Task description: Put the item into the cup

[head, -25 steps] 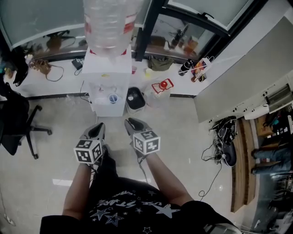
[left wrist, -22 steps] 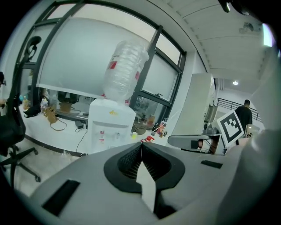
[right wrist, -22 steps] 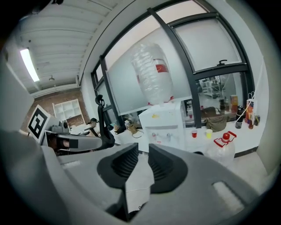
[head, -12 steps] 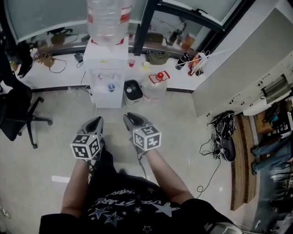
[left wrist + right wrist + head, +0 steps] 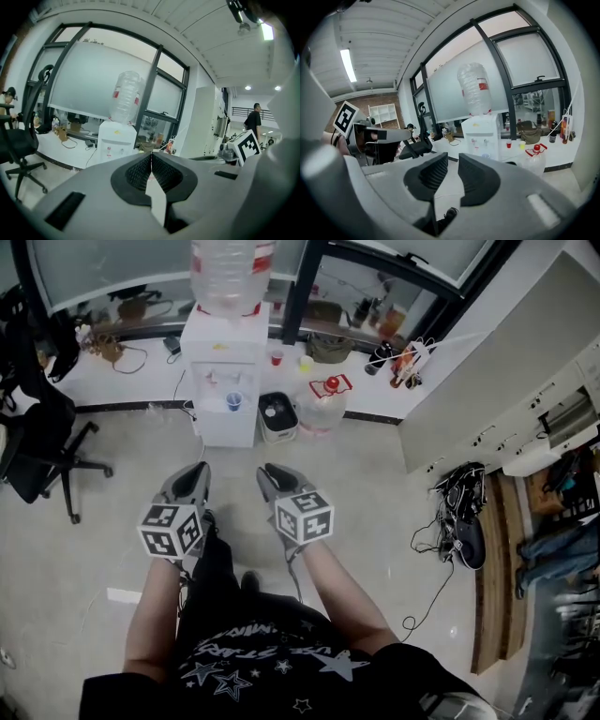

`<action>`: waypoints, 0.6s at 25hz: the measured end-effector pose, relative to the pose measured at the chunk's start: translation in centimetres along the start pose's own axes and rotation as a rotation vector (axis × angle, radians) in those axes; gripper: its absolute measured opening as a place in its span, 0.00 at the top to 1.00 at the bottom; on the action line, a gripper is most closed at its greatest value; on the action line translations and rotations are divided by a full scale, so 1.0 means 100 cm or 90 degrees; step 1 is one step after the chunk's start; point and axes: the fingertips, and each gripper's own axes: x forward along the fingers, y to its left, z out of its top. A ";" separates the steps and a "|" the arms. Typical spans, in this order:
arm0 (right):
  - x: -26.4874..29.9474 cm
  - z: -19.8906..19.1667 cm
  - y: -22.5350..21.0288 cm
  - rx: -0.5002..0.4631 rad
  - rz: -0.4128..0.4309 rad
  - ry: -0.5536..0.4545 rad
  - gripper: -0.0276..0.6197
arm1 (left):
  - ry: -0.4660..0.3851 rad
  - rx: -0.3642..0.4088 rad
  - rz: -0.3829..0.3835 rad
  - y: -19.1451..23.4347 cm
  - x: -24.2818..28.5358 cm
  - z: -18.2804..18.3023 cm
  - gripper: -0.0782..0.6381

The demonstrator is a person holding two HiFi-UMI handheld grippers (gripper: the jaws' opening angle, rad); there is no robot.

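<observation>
**Head view.** The person stands on a pale tiled floor (image 5: 112,549). The left gripper (image 5: 190,480) and the right gripper (image 5: 274,479) are held side by side at waist level, apart from each other, pointing at a water dispenser (image 5: 225,367) by the far edge of the floor. A blue cup (image 5: 233,401) stands in the dispenser's tap niche. A red cup (image 5: 277,358) and a pale yellow cup (image 5: 305,363) stand on the white ledge (image 5: 141,381) just right of the dispenser. A clear jug with a red cap (image 5: 323,404) stands on the floor below them. No item for the cup can be identified. An office chair (image 5: 42,442) stands at the left edge of the floor.

**Left gripper view.** The left gripper (image 5: 151,157) has its ribbed pads pressed together at the tips, with nothing between them. Beyond them is the dispenser (image 5: 115,140).

**Right gripper view.** The right gripper (image 5: 453,160) has its jaws a narrow gap apart and empty. The dispenser (image 5: 480,133) and the red cup (image 5: 509,145) lie ahead, well apart from the jaws.
</observation>
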 end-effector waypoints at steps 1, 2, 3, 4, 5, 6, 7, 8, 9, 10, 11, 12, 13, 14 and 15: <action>-0.002 -0.003 0.002 -0.004 0.003 0.003 0.85 | 0.000 -0.003 -0.001 -0.002 -0.003 -0.002 0.88; -0.004 -0.005 0.004 -0.008 0.005 0.005 0.86 | 0.001 -0.008 -0.001 -0.005 -0.005 -0.005 0.88; -0.006 -0.006 0.004 -0.015 0.006 0.006 0.90 | 0.003 -0.011 -0.001 -0.006 -0.008 -0.007 0.88; -0.007 -0.007 0.005 -0.021 0.006 0.007 0.95 | 0.006 -0.012 0.000 -0.007 -0.009 -0.009 0.88; -0.008 -0.007 0.005 -0.025 0.007 0.010 0.95 | 0.008 -0.013 0.003 -0.008 -0.011 -0.011 0.88; -0.008 -0.008 0.005 -0.026 0.009 0.013 0.95 | 0.011 -0.015 0.005 -0.008 -0.012 -0.013 0.88; -0.008 -0.008 0.005 -0.027 0.010 0.015 0.95 | 0.012 -0.018 0.008 -0.008 -0.013 -0.014 0.88; -0.009 -0.008 0.004 -0.026 0.010 0.015 0.95 | 0.013 -0.021 0.011 -0.008 -0.015 -0.016 0.88; -0.010 -0.009 0.004 -0.025 0.008 0.016 0.95 | 0.015 -0.024 0.013 -0.008 -0.016 -0.018 0.88; -0.011 -0.009 0.003 -0.023 0.005 0.017 0.95 | 0.016 -0.025 0.015 -0.009 -0.017 -0.019 0.88; -0.011 -0.010 0.001 -0.022 0.001 0.020 0.95 | 0.018 -0.026 0.016 -0.010 -0.017 -0.020 0.88; -0.012 -0.010 -0.001 -0.021 -0.003 0.022 0.95 | 0.019 -0.025 0.016 -0.011 -0.017 -0.020 0.88; -0.012 -0.011 -0.002 -0.021 -0.005 0.024 0.96 | 0.021 -0.024 0.015 -0.012 -0.017 -0.020 0.88; -0.012 -0.010 -0.003 -0.022 -0.007 0.026 0.96 | 0.023 -0.021 0.015 -0.013 -0.016 -0.020 0.88; -0.012 -0.010 -0.003 -0.025 -0.007 0.028 0.96 | 0.025 -0.019 0.015 -0.013 -0.016 -0.020 0.88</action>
